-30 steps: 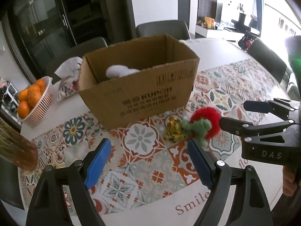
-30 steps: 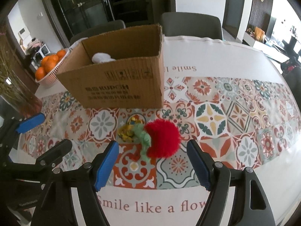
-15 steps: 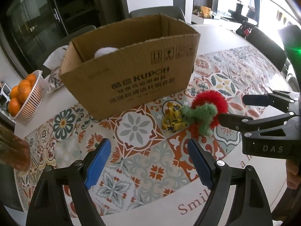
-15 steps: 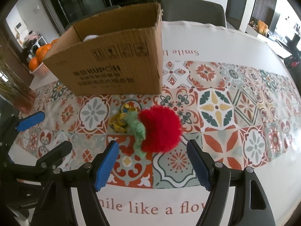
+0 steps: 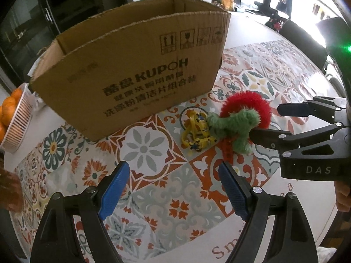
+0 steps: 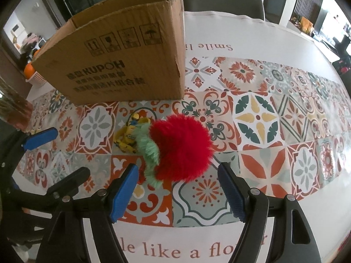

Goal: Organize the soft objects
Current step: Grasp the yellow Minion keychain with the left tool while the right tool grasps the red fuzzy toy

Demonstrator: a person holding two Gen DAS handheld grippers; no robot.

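Observation:
A fluffy red plush with a green leafy top (image 6: 179, 149) lies on the patterned tablecloth; it also shows in the left wrist view (image 5: 241, 118). A small yellow toy (image 6: 129, 138) lies against its left side, also in the left wrist view (image 5: 197, 133). An open cardboard box (image 6: 122, 63) stands just behind them, seen too in the left wrist view (image 5: 136, 74). My right gripper (image 6: 177, 190) is open, its fingers close to either side of the plush. My left gripper (image 5: 173, 188) is open and empty, low over the cloth in front of the box.
A white basket of oranges (image 5: 13, 118) stands left of the box. A glass vase (image 6: 13, 109) stands at the left edge. Grey chairs (image 6: 221, 0) stand behind the table. The tablecloth (image 6: 263, 114) stretches to the right.
Both grippers have dropped lower and moved forward toward the plush and box. The box's inside is now hidden. The right gripper's fingers now flank the red plush.

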